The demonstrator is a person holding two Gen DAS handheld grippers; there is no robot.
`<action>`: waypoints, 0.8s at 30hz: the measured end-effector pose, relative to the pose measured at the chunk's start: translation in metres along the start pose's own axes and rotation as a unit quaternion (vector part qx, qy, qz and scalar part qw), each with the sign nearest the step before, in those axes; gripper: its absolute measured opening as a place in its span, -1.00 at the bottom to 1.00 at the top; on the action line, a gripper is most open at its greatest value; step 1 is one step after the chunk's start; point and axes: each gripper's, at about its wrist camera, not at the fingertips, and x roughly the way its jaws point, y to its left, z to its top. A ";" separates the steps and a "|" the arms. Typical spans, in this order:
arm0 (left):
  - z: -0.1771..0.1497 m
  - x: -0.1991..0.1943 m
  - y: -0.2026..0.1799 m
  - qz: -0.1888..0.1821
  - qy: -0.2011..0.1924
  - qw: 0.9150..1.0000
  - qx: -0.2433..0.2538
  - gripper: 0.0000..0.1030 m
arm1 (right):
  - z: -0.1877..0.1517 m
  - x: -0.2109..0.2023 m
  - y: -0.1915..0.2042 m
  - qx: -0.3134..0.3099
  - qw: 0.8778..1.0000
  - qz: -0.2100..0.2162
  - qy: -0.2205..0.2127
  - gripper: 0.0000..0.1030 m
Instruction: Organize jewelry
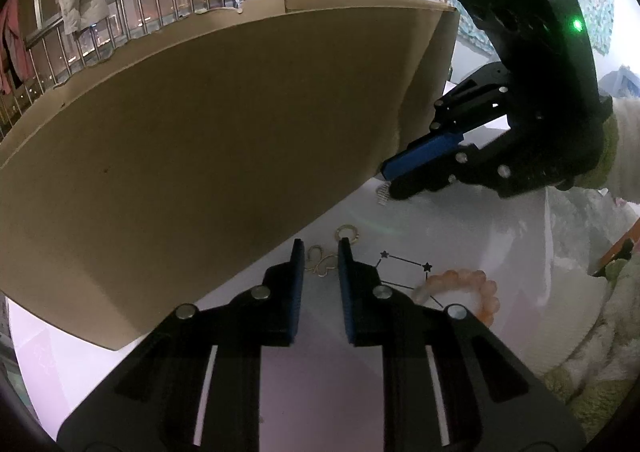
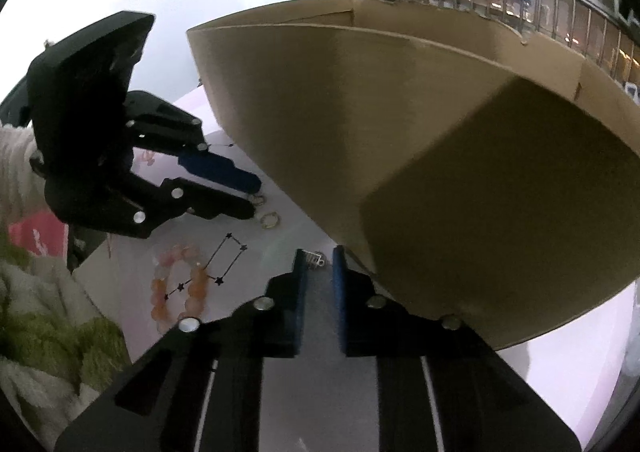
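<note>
Your left gripper [image 1: 320, 252] is parted and grasps nothing, with a gold wire piece [image 1: 320, 265] on the white tabletop [image 1: 460, 220] between its fingertips. Your right gripper [image 2: 318, 257] is likewise parted, a small silver charm [image 2: 316, 259] lying between its tips. Both sit just beside the cardboard box [image 1: 200, 156]; a peach bead bracelet [image 1: 464, 290] lies nearby.

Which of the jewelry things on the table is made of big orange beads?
The bead bracelet, lying on the star drawing. The gold ring and silver charm are small, thin metal pieces.
</note>
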 end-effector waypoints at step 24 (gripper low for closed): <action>-0.002 -0.008 0.002 0.016 -0.001 1.000 -0.013 -0.81 | -0.011 -0.026 0.023 0.014 0.999 -0.020 -0.024 -0.91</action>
